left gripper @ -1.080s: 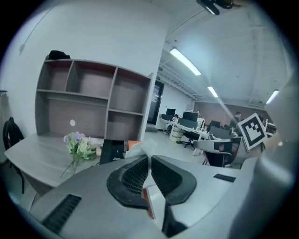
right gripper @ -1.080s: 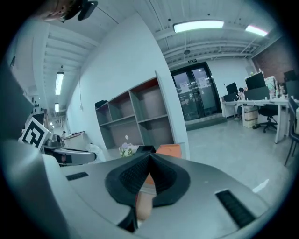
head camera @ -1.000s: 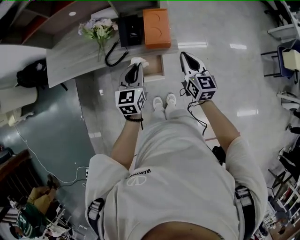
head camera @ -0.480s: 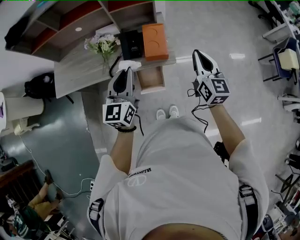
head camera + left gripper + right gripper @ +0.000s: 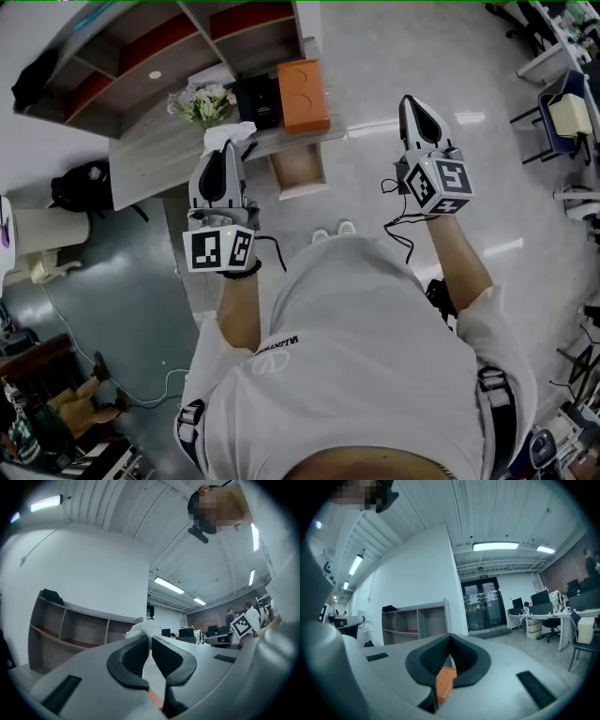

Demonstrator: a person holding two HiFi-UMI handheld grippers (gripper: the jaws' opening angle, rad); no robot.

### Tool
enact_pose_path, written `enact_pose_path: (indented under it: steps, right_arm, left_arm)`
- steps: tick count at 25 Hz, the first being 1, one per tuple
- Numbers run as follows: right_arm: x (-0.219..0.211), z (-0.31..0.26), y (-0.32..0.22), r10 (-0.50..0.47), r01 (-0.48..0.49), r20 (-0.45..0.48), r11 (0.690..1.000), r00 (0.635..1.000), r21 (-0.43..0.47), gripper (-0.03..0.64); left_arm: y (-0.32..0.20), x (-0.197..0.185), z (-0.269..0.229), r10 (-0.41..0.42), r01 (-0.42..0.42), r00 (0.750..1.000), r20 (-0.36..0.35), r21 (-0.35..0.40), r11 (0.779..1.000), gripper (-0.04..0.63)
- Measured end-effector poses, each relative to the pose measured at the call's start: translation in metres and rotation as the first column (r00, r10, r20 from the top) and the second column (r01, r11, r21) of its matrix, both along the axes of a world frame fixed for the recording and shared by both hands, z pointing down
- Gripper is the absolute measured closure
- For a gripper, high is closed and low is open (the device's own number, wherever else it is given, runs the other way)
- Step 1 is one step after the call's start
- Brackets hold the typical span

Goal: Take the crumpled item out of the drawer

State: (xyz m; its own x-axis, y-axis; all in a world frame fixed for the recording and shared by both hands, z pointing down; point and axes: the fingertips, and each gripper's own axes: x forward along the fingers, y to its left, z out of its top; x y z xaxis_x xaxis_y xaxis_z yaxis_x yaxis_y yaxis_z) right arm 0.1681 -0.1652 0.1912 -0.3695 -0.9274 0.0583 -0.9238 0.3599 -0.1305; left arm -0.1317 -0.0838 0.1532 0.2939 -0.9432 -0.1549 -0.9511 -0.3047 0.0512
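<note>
In the head view, the left tongs (image 5: 227, 155) are reaching over the edge of the grey tabletop (image 5: 150, 155), pinching the white crumpled item (image 5: 231, 134) at their tips. So the item is sitting clear of the open drawer (image 5: 298, 169), off to that drawer's left and near the flowers (image 5: 203, 98). The right tongs (image 5: 412, 103) are hovering well apart from it over the floor, carrying nothing. In the left gripper view, the ribbed pads are pressing together on a thin fold of the crumpled item (image 5: 144, 629), and its loose bulk is puffing out beyond the tips. It is looking like tissue or thin paper — very light, soft, giving way under the squeeze. It is unlikely to be slipping off the ribbing, but it could tear if tugged against an edge. A bunched fold near the middle is seeming the sound place to hold, since a stray corner could rip or unfold. In the right gripper view, the right tongs (image 5: 450, 641) are standing pressed together with nothing between them, pointing toward shelving (image 5: 412, 618) and glass doors (image 5: 485, 604) across the room.
</note>
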Motion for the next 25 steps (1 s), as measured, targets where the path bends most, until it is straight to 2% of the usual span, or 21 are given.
enact_pose_path:
  steps: [5, 10, 25]
  right_arm:
    - [0.004, -0.016, 0.007, 0.003, -0.003, 0.001, 1.000, 1.000, 0.023, 0.615]
    - [0.002, -0.024, 0.016, -0.011, 0.012, -0.010, 0.999, 1.000, 0.044, 0.615]
    - [-0.006, -0.022, 0.017, -0.035, 0.036, -0.032, 0.999, 0.999, 0.030, 0.617]
  left_arm:
    - [0.005, -0.008, -0.013, -0.037, 0.036, 0.999, 0.024, 0.034, 0.999, 0.574]
    - [0.007, -0.015, -0.010, -0.058, 0.058, 0.998, 0.024, 0.029, 0.998, 0.574]
    - [0.007, -0.014, -0.005, -0.056, 0.056, 0.998, 0.016, 0.011, 0.998, 0.574]
